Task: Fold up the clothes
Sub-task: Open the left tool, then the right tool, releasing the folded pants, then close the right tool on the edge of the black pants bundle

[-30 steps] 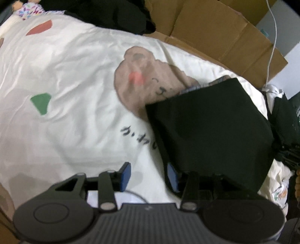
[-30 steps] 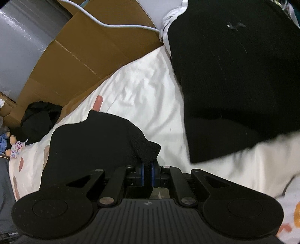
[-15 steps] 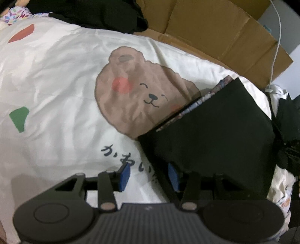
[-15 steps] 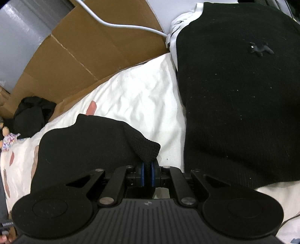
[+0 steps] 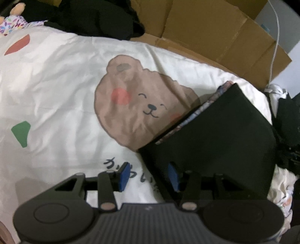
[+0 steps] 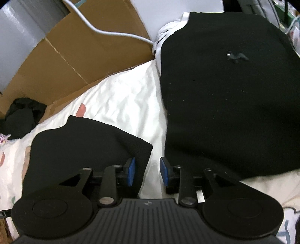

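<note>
A small folded black garment (image 5: pixel 215 142) lies on the bear-print bedsheet (image 5: pixel 56 97), with a patterned layer peeking out along its upper left edge. My left gripper (image 5: pixel 149 176) is open, astride that garment's near left edge: one pad sits over the sheet, the other over the black cloth. In the right wrist view the same garment (image 6: pixel 84 142) sits at lower left. My right gripper (image 6: pixel 147 173) has its jaws opening, with the ribbed corner loose between them against the left pad. A larger black garment (image 6: pixel 225 97) lies flat to the right.
Flattened cardboard (image 5: pixel 215 37) (image 6: pixel 75 56) borders the far side of the bed, with a white cable (image 6: pixel 112 33) running over it. A dark clothes pile (image 5: pixel 84 16) (image 6: pixel 20 114) sits at the far corner. A small doll (image 5: pixel 13 26) lies beside it.
My right gripper was shut on the ribbed corner of the small black garment and has opened off it. My left gripper has shifted a little forward over the sheet, still open.
</note>
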Demonstrator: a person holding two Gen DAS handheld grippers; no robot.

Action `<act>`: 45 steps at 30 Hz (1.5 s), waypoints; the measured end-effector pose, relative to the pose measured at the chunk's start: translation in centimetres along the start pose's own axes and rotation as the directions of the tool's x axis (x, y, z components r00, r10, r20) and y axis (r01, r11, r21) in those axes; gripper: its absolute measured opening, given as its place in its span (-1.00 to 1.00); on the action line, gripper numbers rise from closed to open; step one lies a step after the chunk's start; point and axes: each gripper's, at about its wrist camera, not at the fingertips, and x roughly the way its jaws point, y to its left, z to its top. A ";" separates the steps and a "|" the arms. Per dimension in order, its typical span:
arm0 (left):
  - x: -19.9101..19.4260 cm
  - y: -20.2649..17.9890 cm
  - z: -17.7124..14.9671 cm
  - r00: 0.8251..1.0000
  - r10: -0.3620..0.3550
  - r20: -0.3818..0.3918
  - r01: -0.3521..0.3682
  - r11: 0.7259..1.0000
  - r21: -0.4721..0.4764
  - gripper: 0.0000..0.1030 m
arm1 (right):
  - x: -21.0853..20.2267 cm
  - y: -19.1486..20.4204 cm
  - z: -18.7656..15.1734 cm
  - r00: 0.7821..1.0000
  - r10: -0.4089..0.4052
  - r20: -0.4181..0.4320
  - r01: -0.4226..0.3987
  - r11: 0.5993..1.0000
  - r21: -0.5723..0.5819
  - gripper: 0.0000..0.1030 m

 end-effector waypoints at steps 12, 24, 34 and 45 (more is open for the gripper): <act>-3.5 -1.4 -0.1 0.998 -0.006 0.057 0.003 0.999 0.046 0.03 | -3.7 0.3 -2.3 1.000 0.028 -0.007 -0.027 0.998 0.048 -0.24; -5.8 -1.1 -1.4 0.997 -0.025 0.066 0.021 0.998 0.060 0.03 | -5.3 1.7 -7.7 0.991 0.124 -0.058 -0.113 0.979 0.167 -0.23; -7.6 1.0 -2.4 0.997 -0.051 0.066 0.051 0.999 0.002 0.08 | -4.4 3.3 -14.2 0.967 0.221 -0.129 -0.180 0.945 0.272 -0.23; -8.9 1.9 -3.2 0.993 -0.090 0.080 0.091 0.996 0.000 0.21 | -3.4 6.3 -18.6 0.950 0.261 -0.170 -0.213 0.943 0.257 -0.07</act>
